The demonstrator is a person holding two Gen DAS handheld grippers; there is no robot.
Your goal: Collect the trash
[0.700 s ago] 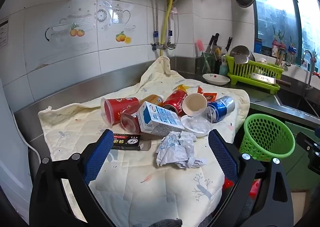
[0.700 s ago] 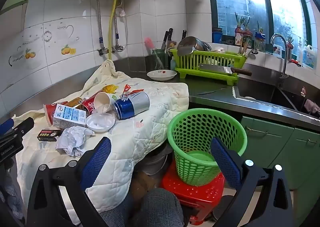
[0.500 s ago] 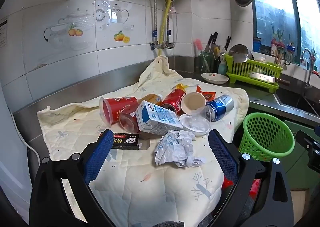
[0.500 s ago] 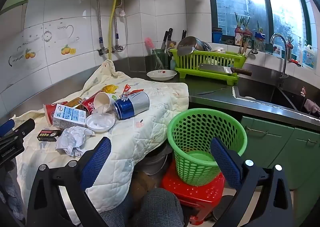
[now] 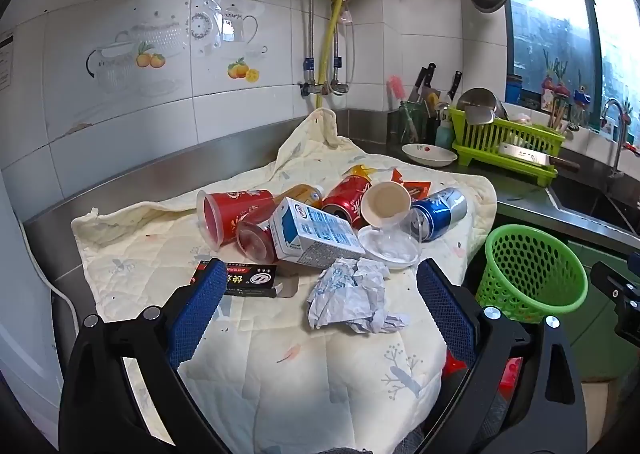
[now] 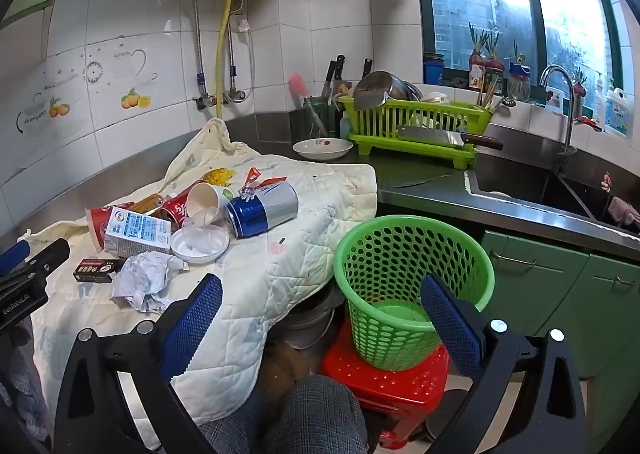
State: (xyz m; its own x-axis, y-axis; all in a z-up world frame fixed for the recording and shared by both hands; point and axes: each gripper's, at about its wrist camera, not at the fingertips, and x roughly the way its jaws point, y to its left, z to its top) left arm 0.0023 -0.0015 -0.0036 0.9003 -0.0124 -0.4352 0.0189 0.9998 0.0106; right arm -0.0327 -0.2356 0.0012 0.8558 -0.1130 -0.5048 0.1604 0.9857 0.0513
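Note:
Trash lies on a cream quilted cloth (image 5: 280, 366): crumpled paper (image 5: 352, 296), a milk carton (image 5: 314, 234), a black box (image 5: 250, 278), red cups (image 5: 230, 214), a red can (image 5: 346, 194), a paper cup (image 5: 386, 200), a clear lid (image 5: 390, 248) and a blue can (image 5: 440, 212). My left gripper (image 5: 318, 304) is open and empty, just short of the crumpled paper. My right gripper (image 6: 322, 320) is open and empty, in front of the green basket (image 6: 412, 286), which also shows in the left wrist view (image 5: 532, 270).
The basket stands on a red stool (image 6: 388, 386) beside the counter. A green dish rack (image 6: 416, 126) with a cleaver, a white bowl (image 6: 322, 148) and a sink (image 6: 532, 186) lie beyond. Green cabinets (image 6: 560, 286) are at right. A person's knee (image 6: 316, 414) is below.
The left gripper has drifted slightly, shifting the trash pile a little leftward in its view. The right gripper has barely moved. Nothing was grasped.

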